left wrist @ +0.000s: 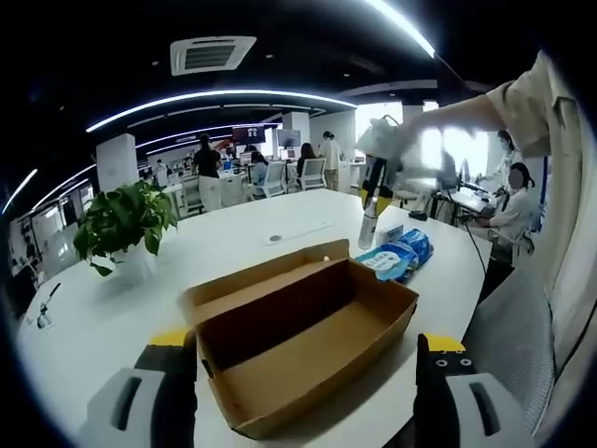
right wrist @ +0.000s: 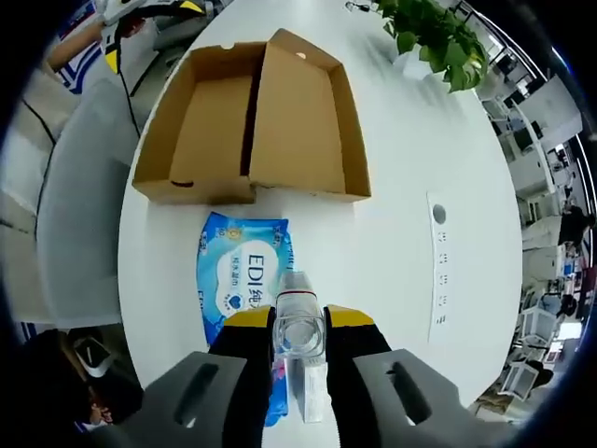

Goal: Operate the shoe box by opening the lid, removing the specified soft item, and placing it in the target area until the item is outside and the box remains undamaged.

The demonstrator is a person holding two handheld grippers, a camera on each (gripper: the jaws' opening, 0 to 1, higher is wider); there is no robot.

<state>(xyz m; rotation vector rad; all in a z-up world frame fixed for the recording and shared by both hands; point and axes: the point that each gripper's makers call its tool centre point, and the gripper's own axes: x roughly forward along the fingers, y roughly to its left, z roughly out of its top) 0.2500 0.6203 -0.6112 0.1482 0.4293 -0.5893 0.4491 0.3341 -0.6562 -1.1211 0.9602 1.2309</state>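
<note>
In the right gripper view, the right tongs (right wrist: 300,341) are clenched on a small clear plastic bottle (right wrist: 300,327), hard and smooth, held above the white counter (right wrist: 410,243). Just under and beyond it lies the soft item, a blue wipes pack (right wrist: 241,280) with a glossy film skin, flat on the counter outside the box. I judge it light and squashy, and a little slippery; the best hold looks to be across a short edge or a side seam, not on the flat middle. Beyond the pack stands the shoe box (right wrist: 303,121), of stiff brown cardboard, with the lid (right wrist: 201,126) folded open beside it and nothing visible inside. Its thin walls can bend easily under a hard push.

In the left gripper view, the left tongs (left wrist: 308,397) are released, wide apart, near the box corner. Farther away stands a leafy green plant (left wrist: 121,224).
</note>
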